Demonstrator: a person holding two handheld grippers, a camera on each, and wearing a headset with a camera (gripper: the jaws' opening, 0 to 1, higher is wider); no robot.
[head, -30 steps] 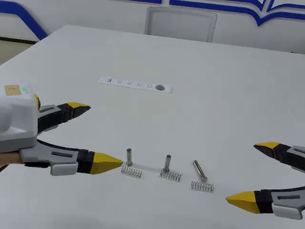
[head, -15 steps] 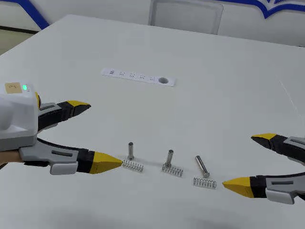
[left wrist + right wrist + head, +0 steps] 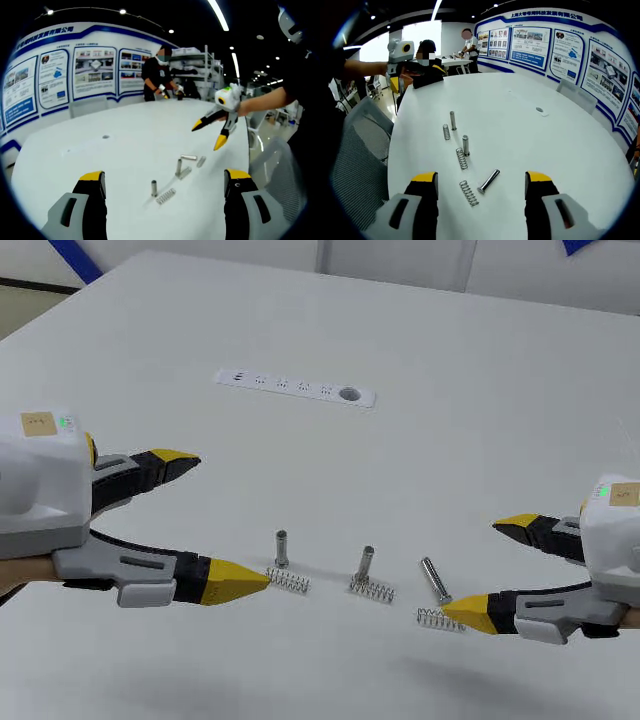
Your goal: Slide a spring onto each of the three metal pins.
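Three metal pins are on the white table: the left pin (image 3: 281, 547) and middle pin (image 3: 366, 562) stand upright, the right pin (image 3: 435, 580) lies on its side. A loose spring lies in front of each: left spring (image 3: 288, 581), middle spring (image 3: 372, 590), right spring (image 3: 438, 619). My left gripper (image 3: 220, 520) is open, its lower tip just left of the left spring. My right gripper (image 3: 478, 568) is open, its lower tip at the right spring's end. In the right gripper view the lying pin (image 3: 488, 181) and nearest spring (image 3: 468, 193) sit between the open jaws.
A white power strip (image 3: 295, 388) lies farther back on the table (image 3: 480, 390). A mesh chair (image 3: 362, 145) stands at the table's edge. People stand at the far end of the room (image 3: 160, 75).
My right gripper has moved left, and its lower tip now reaches the right spring. The left gripper has hardly moved. The head camera has tilted down.
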